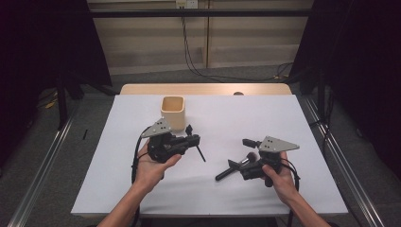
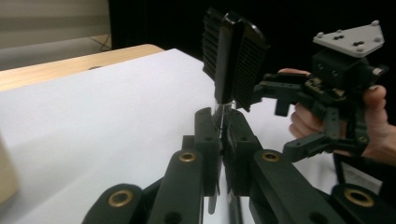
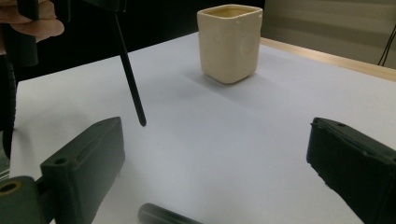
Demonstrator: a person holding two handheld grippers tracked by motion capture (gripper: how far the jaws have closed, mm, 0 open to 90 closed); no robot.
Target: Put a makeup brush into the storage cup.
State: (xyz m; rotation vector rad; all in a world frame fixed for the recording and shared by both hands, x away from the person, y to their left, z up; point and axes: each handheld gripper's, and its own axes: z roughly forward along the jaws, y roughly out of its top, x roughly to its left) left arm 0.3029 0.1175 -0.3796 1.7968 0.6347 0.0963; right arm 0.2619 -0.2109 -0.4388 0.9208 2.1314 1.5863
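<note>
Your left gripper (image 1: 193,138) was clamped tight on a thin black pen-like rod (image 1: 200,152), pinched near its upper end so that the shaft hung down and slanted over the white table sheet (image 1: 142,189). The rod's tip (image 3: 142,123) stood clear of the sheet, near the front of the cream square ceramic cup (image 1: 173,112) but apart from it.

Your right gripper (image 1: 236,153) stood with its jaws spread wide and nothing between the pads. A second black cylindrical rod (image 1: 226,173) lay flat on the sheet just under and ahead of those jaws, untouched.

My judgement is that the work in hand was to bring the held rod to the cup.

Risks noted:
- The grip sat high on a long, slim shaft; a quick swing could make the rod pivot or slip in the pads.
- The cup is light-looking and stands free; if the tip struck its rim or wall instead of the opening, it could tip or slide.
- The open right jaws, lowered carelessly, could roll the lying rod toward the table edge.
</note>
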